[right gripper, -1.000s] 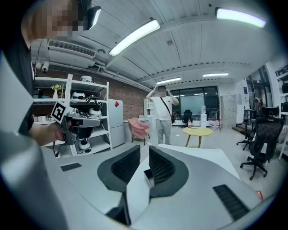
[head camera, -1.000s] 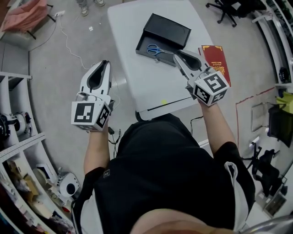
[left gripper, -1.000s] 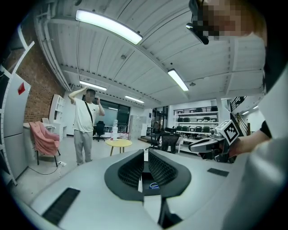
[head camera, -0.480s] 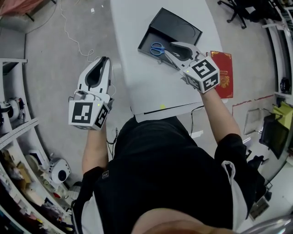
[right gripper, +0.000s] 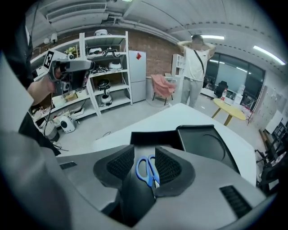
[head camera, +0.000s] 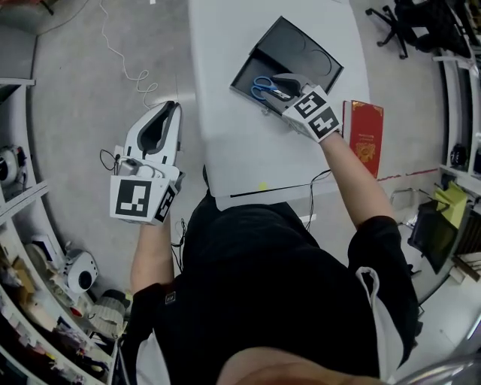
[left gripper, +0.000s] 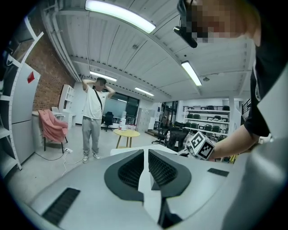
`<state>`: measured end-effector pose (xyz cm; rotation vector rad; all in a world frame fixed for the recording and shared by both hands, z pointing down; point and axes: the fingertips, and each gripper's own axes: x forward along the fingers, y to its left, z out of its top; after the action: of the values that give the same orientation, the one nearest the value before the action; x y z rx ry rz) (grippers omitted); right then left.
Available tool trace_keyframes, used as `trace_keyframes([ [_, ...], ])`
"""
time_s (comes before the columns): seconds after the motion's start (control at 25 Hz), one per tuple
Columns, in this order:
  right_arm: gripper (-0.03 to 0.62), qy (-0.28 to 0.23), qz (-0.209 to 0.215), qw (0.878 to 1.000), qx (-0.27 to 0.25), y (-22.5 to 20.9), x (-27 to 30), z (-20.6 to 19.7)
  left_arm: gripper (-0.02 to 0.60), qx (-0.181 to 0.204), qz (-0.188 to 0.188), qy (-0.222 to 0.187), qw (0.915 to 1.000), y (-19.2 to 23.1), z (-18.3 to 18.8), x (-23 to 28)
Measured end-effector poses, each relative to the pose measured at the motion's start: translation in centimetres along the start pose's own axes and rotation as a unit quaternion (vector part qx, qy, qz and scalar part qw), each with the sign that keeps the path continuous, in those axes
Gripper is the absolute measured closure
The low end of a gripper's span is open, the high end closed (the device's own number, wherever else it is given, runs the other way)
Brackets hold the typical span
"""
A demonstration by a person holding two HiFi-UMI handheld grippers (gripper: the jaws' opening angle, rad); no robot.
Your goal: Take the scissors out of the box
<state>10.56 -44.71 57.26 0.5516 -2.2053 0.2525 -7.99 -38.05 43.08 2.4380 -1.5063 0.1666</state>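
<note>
A pair of blue-handled scissors [head camera: 262, 87] lies in the tray of an open black box [head camera: 322, 59] on the white table [head camera: 225, 143]. My right gripper [head camera: 279, 89] points steeply down into the tray. Its jaws have just been opening and stand apart, with the scissors [right gripper: 145, 170] lying between the two pads and not pressed by them. In the right gripper view the gripper [right gripper: 145, 155] looks along the box [right gripper: 148, 138] to its lid. My left gripper [head camera: 171, 107] hangs over the floor left of the table, jaws close together and nothing between them [left gripper: 146, 155].
A red booklet [head camera: 366, 130] lies on the table right of the box. A person [left gripper: 95, 117] stands beyond the table near a yellow round table [left gripper: 126, 133]. Shelving [head camera: 22, 225] lines the left side, and office chairs [head camera: 406, 22] stand at the far right.
My right gripper has dropped from above the table's right side into the box, tilted down, and opened around the scissors. The left gripper has sunk a little beside the table.
</note>
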Motion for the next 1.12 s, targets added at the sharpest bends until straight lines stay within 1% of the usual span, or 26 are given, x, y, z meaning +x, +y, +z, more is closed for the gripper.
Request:
trace_keyframes([
  [0.24, 0.437, 0.068, 0.023, 0.997, -0.037, -0.7, 3.6, -2.2, 0.54, -0.013, 0.011, 0.005, 0.9998, 1.4, -1.0, 0.2],
  [0.56, 0.437, 0.15, 0.04, 0.986, -0.067, -0.6, 6.1, -4.7, 0.54, -0.02, 0.019, 0.015, 0.9995, 2.1, -2.5, -0.2],
  [0.64, 0.437, 0.17, 0.039, 0.982, -0.075, -0.4, 6.6, -5.3, 0.54, -0.02, 0.023, 0.017, 0.9994, 2.3, -2.8, -0.4],
  [0.84, 0.444, 0.217, 0.021, 0.97, -0.105, -1.1, 7.5, -6.3, 0.54, -0.031, 0.031, 0.019, 0.9989, 2.9, -3.5, -1.3],
  [1.08, 0.453, 0.245, 0.025, 0.963, -0.108, -1.2, 7.8, -6.6, 0.54, -0.036, 0.04, 0.014, 0.9984, 3.5, -3.5, -2.5],
  [1.12, 0.464, 0.249, 0.027, 0.962, -0.109, -1.1, 7.9, -6.6, 0.54, -0.036, 0.042, 0.013, 0.9984, 3.7, -3.5, -2.8],
])
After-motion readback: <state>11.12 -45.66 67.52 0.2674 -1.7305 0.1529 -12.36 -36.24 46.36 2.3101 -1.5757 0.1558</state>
